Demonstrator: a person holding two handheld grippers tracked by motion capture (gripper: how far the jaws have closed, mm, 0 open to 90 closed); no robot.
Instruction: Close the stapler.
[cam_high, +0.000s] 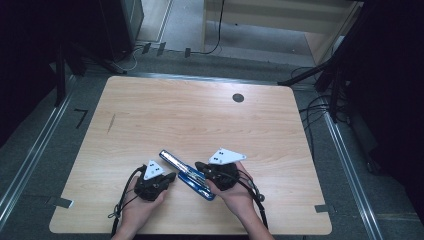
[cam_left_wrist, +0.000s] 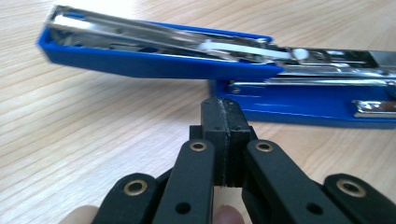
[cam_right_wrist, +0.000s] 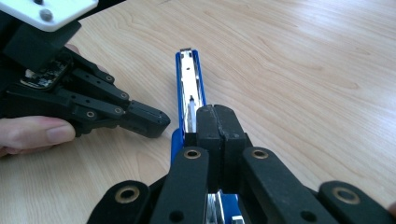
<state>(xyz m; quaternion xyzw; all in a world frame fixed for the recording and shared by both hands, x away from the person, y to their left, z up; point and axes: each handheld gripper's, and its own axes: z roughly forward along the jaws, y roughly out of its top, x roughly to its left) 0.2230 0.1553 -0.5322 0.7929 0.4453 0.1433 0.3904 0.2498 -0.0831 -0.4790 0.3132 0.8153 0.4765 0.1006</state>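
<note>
While the wooden bench (cam_high: 150, 110) is carrying little else, a blue stapler (cam_high: 187, 174) is lying flipped open near its front edge, its long axis running diagonally between the two hands. The right gripper (cam_high: 200, 166), clenched on nothing, is hovering right over its hinged end and is nearer. The left gripper (cam_high: 172, 177), likewise clenched and empty, is pointing at its side, just beside it.

Black linkage grippers (cam_high: 170, 177) (cam_high: 199, 165) showing brass rivets (cam_left_wrist: 198, 146), grey triangular top plates (cam_high: 226, 156), black cables (cam_high: 256, 192) trailing; forearms bare.
</note>
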